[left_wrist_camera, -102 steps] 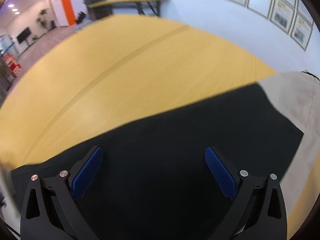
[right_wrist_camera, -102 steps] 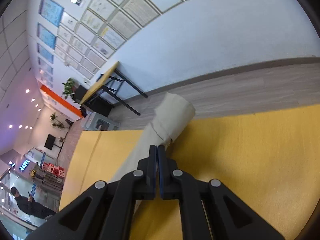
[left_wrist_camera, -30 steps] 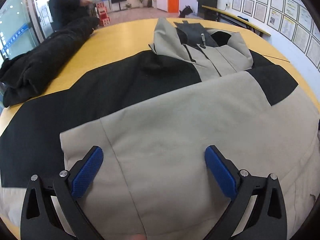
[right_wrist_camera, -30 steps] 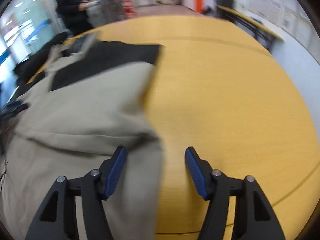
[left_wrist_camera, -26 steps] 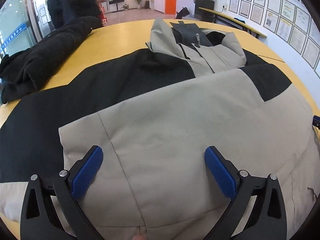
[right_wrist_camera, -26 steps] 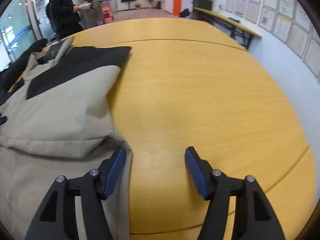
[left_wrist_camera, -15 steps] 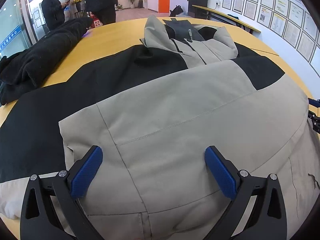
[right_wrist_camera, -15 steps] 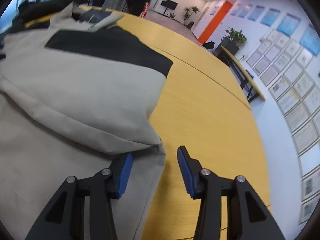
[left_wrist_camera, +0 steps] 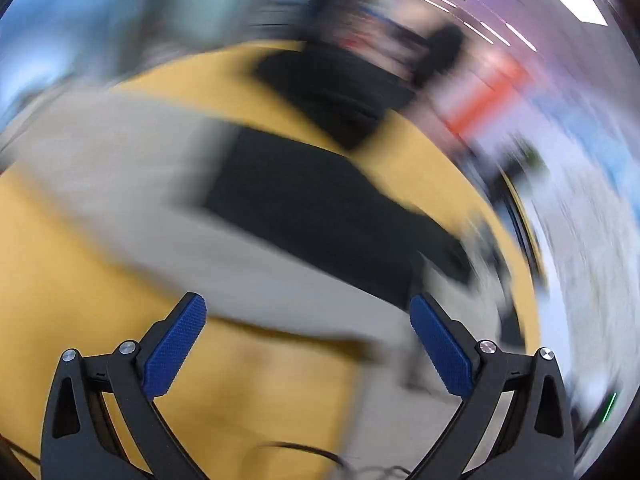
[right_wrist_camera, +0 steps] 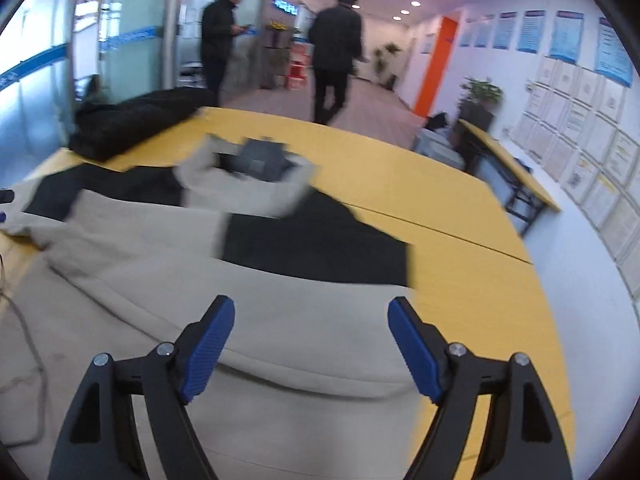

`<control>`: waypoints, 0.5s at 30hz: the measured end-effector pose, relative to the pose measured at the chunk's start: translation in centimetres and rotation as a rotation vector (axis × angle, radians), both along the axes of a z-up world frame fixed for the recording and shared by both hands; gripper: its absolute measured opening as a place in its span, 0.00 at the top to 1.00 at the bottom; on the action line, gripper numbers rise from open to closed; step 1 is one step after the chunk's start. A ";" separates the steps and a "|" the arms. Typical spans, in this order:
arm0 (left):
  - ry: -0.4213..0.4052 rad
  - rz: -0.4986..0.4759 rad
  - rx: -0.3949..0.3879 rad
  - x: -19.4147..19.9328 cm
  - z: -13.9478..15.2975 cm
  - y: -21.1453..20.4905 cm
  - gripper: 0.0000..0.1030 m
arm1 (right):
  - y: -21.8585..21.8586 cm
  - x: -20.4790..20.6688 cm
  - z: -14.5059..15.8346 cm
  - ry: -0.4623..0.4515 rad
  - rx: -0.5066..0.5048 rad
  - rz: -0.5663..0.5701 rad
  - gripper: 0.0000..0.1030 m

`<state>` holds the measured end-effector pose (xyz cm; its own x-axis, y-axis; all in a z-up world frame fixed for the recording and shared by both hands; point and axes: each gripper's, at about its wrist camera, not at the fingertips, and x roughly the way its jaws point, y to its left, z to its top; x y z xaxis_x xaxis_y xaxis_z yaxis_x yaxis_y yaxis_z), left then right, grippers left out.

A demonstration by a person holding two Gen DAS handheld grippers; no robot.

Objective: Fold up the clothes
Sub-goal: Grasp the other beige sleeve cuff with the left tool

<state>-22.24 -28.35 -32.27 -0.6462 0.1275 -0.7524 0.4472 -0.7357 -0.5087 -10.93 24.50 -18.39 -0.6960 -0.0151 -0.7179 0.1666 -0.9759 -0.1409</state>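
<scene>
Both grippers swung wide-jawed; jacket (right_wrist_camera: 280,320) lies beneath right gripper (right_wrist_camera: 310,344).

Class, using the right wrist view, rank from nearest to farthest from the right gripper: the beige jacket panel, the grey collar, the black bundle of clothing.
1. Beige jacket panel, directly beneath the right gripper.
2. Grey collar, ahead, slightly left.
3. Black bundle of clothing, far left on the yellow table.

The left wrist view is heavily motion-smeared: ceiling lights (left_wrist_camera: 472,20) streak at upper right, and only the fingers (left_wrist_camera: 176,346) stay sharp. The right wrist view is bright and evenly lit by recessed ceiling spots (right_wrist_camera: 416,3), mildly blurred, with fisheye bending and dark vignetted corners.
</scene>
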 end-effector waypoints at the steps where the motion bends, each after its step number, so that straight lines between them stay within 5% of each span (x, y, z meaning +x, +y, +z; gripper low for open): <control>1: -0.022 0.106 0.038 1.0 -0.9 -3.9 0.00 | -2.2 0.0 -0.2 -0.006 -0.024 0.028 0.20; 4: -0.051 0.351 0.136 2.9 -3.1 -11.9 0.00 | -8.9 -0.1 -0.7 -0.025 -0.094 0.113 0.20; 7: -0.008 0.437 0.210 2.4 -4.9 -17.0 0.00 | -14.9 0.2 -1.6 -0.056 -0.111 0.192 0.20; 11: 0.042 0.448 0.203 0.4 -5.6 -21.2 0.00 | -17.6 0.2 -2.0 -0.074 -0.118 0.216 0.20; 15: 0.058 0.430 0.287 0.7 -6.8 -24.8 0.00 | -19.2 0.1 -2.1 -0.088 -0.122 0.219 0.20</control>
<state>-21.56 -53.15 -39.12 -0.7250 0.0369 -0.6878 0.6437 -0.3191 -0.6956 -10.82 5.34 -20.48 -0.6016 -0.2491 -0.7589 0.3825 -0.9240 0.0001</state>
